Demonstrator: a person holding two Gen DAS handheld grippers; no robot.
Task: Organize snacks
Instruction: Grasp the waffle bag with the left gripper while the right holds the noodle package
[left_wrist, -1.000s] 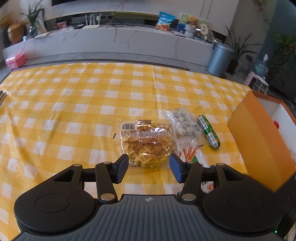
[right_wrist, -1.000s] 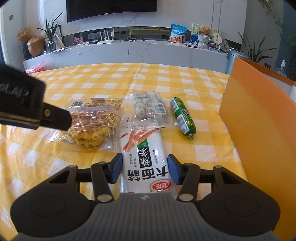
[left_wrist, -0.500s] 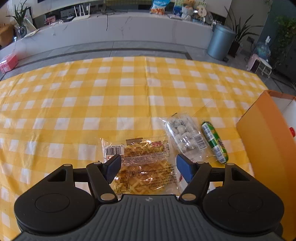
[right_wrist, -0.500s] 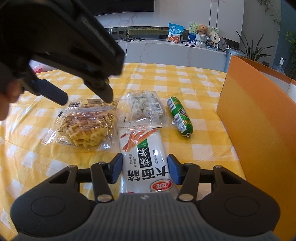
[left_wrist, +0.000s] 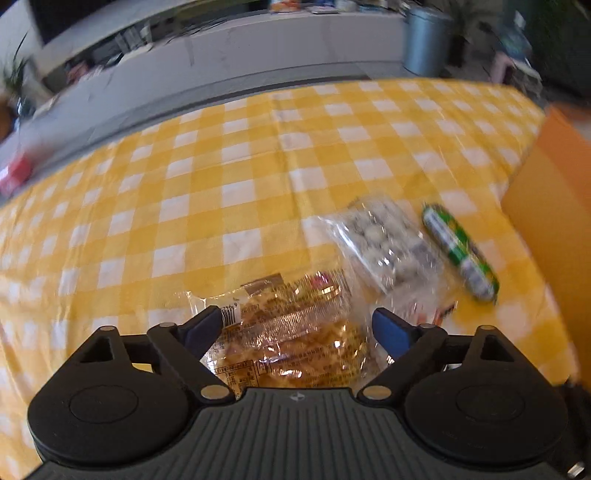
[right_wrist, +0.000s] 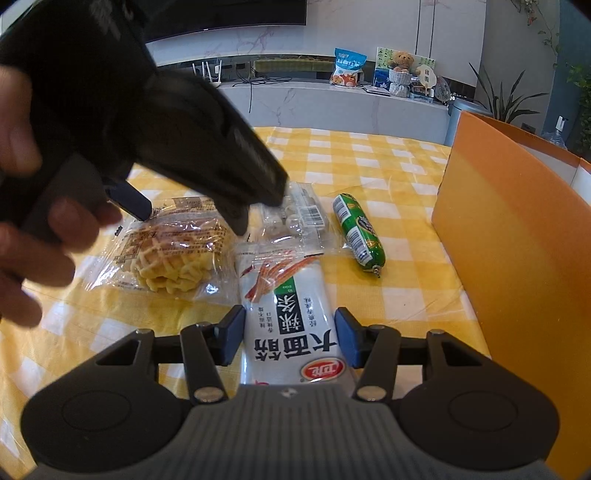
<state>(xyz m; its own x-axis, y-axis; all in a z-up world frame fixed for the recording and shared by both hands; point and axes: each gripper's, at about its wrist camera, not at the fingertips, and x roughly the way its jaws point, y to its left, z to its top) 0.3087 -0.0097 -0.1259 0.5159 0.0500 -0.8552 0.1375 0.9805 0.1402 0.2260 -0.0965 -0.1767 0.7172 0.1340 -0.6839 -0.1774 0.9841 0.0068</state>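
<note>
Waffle pack (left_wrist: 291, 332) front and centre on the yellow checked tablecloth (left_wrist: 229, 177), lying flat in its clear wrapper, and the left gripper (left_wrist: 295, 326) is right over it, jaws opening and already spread wide. The pack sits between the two blue fingertips; neither pad presses on it. Its near end is hidden under the gripper body in the left wrist view, and that whole view is smeared with blur, so the label print cannot be read.

From the right wrist view, the same waffle pack (right_wrist: 173, 247) lies left of a white spicy-strip packet (right_wrist: 291, 314), and the right gripper (right_wrist: 290, 338) has that packet running up between its fingers. Jaws at a middling gap; whether the pads actually touch the packet's sides, I cannot tell. The packet's near end vanishes below the gripper body.

Beyond it, a clear bag of small pale sweets (right_wrist: 295, 218), its left part covered by the dark bulk of the left gripper. Just right of that, a green sausage stick (right_wrist: 358, 232), lying alone on the cloth. Further right, the orange box (right_wrist: 517, 258) stands with its wall cut off by the edge; its inside is not visible.

A hand (right_wrist: 26, 206) grips the left tool at the far left, blurred and partly out of shot.
</note>
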